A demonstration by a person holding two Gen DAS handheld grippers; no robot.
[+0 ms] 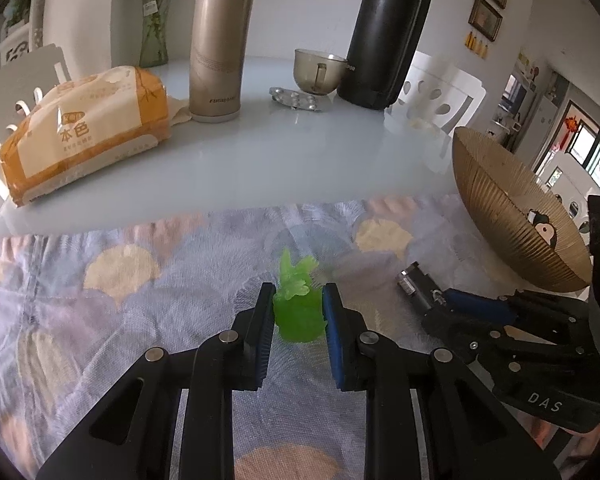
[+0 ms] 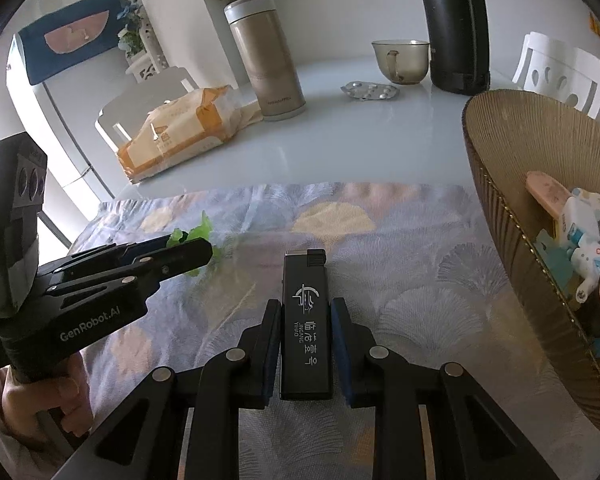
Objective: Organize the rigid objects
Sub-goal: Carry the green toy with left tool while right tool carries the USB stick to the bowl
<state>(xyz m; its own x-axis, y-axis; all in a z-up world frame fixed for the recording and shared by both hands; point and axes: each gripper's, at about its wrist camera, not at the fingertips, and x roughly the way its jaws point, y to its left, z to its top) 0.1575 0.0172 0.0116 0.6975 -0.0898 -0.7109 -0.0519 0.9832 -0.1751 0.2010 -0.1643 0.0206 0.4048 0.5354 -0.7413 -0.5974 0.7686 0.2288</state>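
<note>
A translucent green figurine (image 1: pixel 298 308) stands on the patterned cloth (image 1: pixel 140 300), and my left gripper (image 1: pixel 298 304) is shut on it, blue pads pressed to both sides. In the right wrist view the same gripper (image 2: pixel 192 258) reaches in from the left, with a bit of the green figurine (image 2: pixel 198 234) showing past its tips. My right gripper (image 2: pixel 306 312) is shut on a black lighter (image 2: pixel 306 328) lying on the cloth (image 2: pixel 400 280), its cap end pointing away. From the left wrist view the lighter (image 1: pixel 414 286) sticks out of the right gripper (image 1: pixel 440 300).
A ribbed golden bowl (image 2: pixel 500 200) at the right holds small toys (image 2: pixel 588 252). Further back on the white table (image 1: pixel 260 152) stand a tissue pack (image 1: pixel 84 132), a gold thermos (image 1: pixel 220 48), a black flask (image 1: pixel 388 32), a glass cup (image 1: pixel 318 70) and a pill blister (image 1: pixel 296 100).
</note>
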